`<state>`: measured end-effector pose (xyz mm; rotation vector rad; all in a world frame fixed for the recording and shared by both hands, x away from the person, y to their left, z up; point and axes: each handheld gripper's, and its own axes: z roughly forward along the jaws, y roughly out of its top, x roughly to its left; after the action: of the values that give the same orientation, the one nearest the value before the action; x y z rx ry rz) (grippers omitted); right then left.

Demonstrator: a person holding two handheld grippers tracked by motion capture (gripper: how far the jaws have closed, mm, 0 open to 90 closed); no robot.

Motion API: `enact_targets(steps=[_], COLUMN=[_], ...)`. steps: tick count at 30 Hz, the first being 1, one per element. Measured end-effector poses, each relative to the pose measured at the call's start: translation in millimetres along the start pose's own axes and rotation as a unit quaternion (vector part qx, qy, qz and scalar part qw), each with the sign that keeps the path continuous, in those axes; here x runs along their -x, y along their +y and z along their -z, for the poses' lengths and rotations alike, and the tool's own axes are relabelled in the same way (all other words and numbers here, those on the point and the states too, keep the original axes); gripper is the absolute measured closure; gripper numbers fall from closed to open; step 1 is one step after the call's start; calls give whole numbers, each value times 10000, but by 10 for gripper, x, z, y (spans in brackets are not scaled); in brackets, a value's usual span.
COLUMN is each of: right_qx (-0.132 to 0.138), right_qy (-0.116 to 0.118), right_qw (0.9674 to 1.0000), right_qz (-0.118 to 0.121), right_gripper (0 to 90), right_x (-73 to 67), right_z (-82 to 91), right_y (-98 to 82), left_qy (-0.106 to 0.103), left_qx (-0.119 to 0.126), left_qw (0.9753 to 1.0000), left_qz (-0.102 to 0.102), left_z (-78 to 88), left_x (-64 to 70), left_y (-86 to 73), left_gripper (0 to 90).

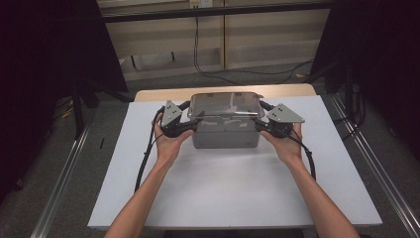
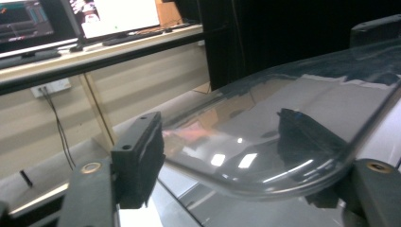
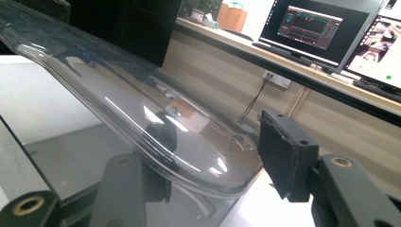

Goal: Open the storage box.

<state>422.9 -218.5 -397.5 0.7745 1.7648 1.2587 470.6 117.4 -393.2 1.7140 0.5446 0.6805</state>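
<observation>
Step in hand: both hands are taking hold of the clear lid at its two short ends, most likely to lift it off the grey box it is sitting on.
Doing it well: both pairs of pads should be seated on the rim before any lift; then both ends should be rising together and level, so the lid is not tipping or slipping out of one side.
Left gripper: jaws part-way open, straddling the lid's left edge; one pad is standing just beside the rim, apparently not yet pressing, while the other is showing through the plastic beneath it.
Lid, seen from the left gripper: running away between the jaws, slightly raised at this end.
Box: directly between the two grippers, on the white table.
Right gripper: jaws part-way open around the lid's right edge; the outer pad is standing clear of the rim, the inner one lying under the plastic.
Grip: not yet firm on either end, as far as I can judge.
</observation>
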Motion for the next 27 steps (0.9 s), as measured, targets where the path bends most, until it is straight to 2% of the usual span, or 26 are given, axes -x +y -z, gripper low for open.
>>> enact_targets(steps=[4,9,11,14,18,22,25,27], right_qx=[62,45,56,64,69,96,111,99], right_qy=[-4,53,71,89,104,114,115,153], right_qw=[10000,10000,9999,9998,9998,9998,9997,9997], right_qz=[-61,-59,-92,-141,-148,-165,-161,-179], right_gripper=[460,479,483,490,493,493,496,497], right_x=[32,36,35,45,49,48,49,56], right_z=[-12,-28,-34,-47,-59,-67,-79,-86], right_y=[54,85,80,74,66,58,65,82], left_qy=[29,-51,-62,-91,5,16,8,-4], left_qx=[88,30,39,9,-41,-39,-78,-3], left_qw=[9999,9999,9998,9999,9999,9999,10000,10000], left_qz=[64,87,174,116,126,150,11,14], left_z=[9,27,27,27,7,16,26,25], left_x=[-16,-47,-52,-55,-72,-100,-119,-127], left_y=[17,28,27,32,8,9,31,39], left_gripper=[364,395,390,390,399,441,471,489])
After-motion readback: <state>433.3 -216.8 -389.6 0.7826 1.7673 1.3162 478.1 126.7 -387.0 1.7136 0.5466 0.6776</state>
